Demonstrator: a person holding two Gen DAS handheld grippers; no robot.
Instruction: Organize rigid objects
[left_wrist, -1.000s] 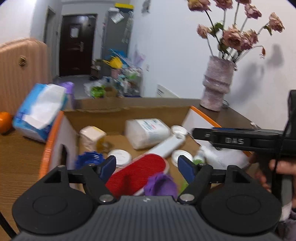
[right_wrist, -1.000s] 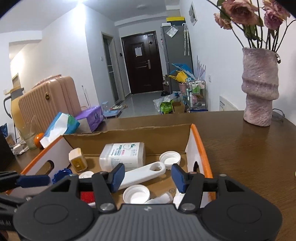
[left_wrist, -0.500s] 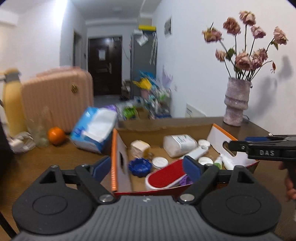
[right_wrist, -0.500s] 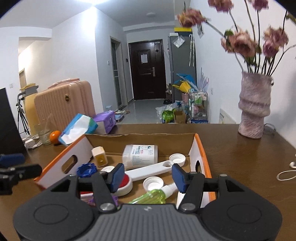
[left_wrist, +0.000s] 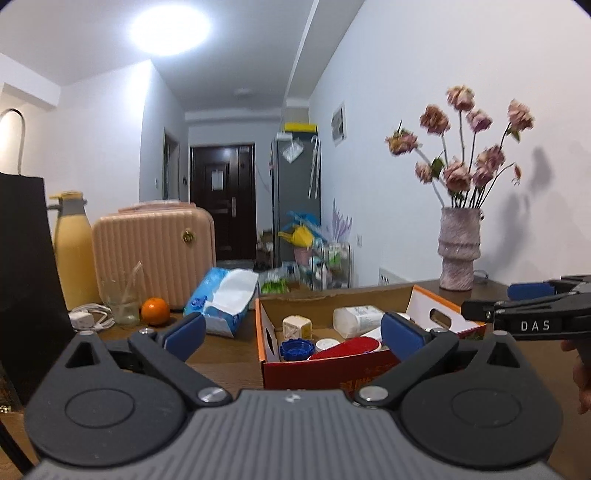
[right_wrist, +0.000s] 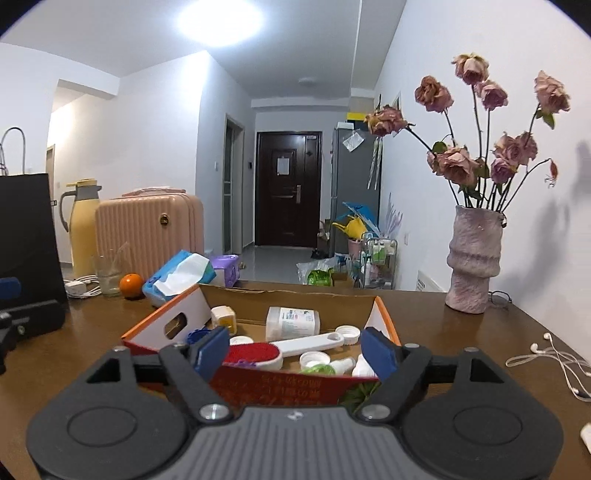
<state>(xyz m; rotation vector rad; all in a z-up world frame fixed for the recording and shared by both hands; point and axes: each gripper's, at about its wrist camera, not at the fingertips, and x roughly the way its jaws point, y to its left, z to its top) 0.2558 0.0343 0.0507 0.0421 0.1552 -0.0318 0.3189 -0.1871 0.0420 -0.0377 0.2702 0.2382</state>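
The brown wooden tabletop (right_wrist: 461, 332) carries everything here, and the open cardboard box with orange-edged white flaps (right_wrist: 354, 306) sits at its middle, well in from the far edge where the mottled pink ceramic vase (right_wrist: 472, 258) stands. The box lies straight ahead of my right claw (right_wrist: 297, 350) and ahead-right of my left claw (left_wrist: 291, 328) — so I judge my right hand the better lined up. Both claws stand apart with nothing between the pads; their jaws have just been opening.

Inside the box, the white rectangular plastic bottle (right_wrist: 291, 323) lies on its side by the back wall. The white-handled brush with a red oval pad (right_wrist: 273, 349) lies in front of it, its long axis running across the box from low left to upper right — a pinch would go across that handle. Smaller still: the white round caps (right_wrist: 314, 357) and the blue ridged lid (left_wrist: 295, 349) near the left flap.
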